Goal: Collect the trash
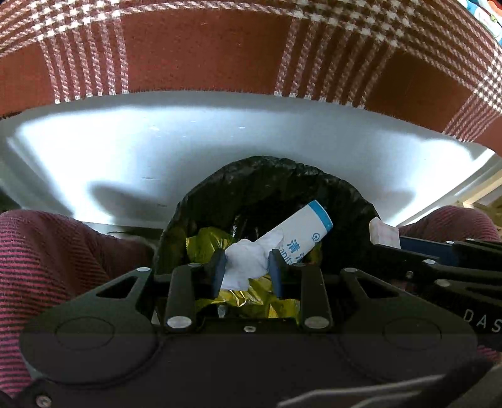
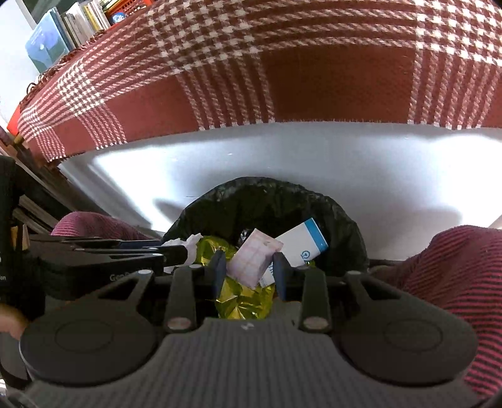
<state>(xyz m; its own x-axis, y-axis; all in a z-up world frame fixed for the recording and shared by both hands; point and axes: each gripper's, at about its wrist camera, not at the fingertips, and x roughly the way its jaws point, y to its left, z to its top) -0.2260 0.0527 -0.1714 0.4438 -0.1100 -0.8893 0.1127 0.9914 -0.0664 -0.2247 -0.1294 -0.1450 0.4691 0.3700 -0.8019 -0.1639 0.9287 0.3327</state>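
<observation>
Bin: small one with a black liner (image 1: pixel 276 185), sitting on the white floor (image 1: pixel 125 150) right between the person's knees (image 1: pixel 47 251). Both claws hang over its mouth, pointing down into it.

Left claw (image 1: pixel 248 270): clamped on a crumpled white tissue (image 1: pixel 248 266). The wad bulges out between the two pads, so it's a proper pinch. Held just above the stuff already in the bin.

Right claw (image 2: pixel 249 266): gripping a small pinkish packet (image 2: pixel 252 260), tilted, with the pads pressing on both its sides. Also right over the bin opening.

Already in the bin: a crinkly gold wrapper (image 1: pixel 207 244) down the near side, and a white pack with a blue end (image 1: pixel 309 226) leaning up against the far right of the liner. Blue print on it, can't read it properly.

How the claws sit: side by side and close. From the left camera you catch the right one poking in from the right edge with the packet at its tip; from the right camera the left one comes in from the left with the tissue sticking out.

Background: a red and white checked blanket (image 2: pixel 282 62) hanging down behind the bin, its hem ending just above the floor.

Far corner: some books (image 2: pixel 69 28) up top left in the right camera.

Person: only the knees in dark red striped trousers show, one each side of the bin.
</observation>
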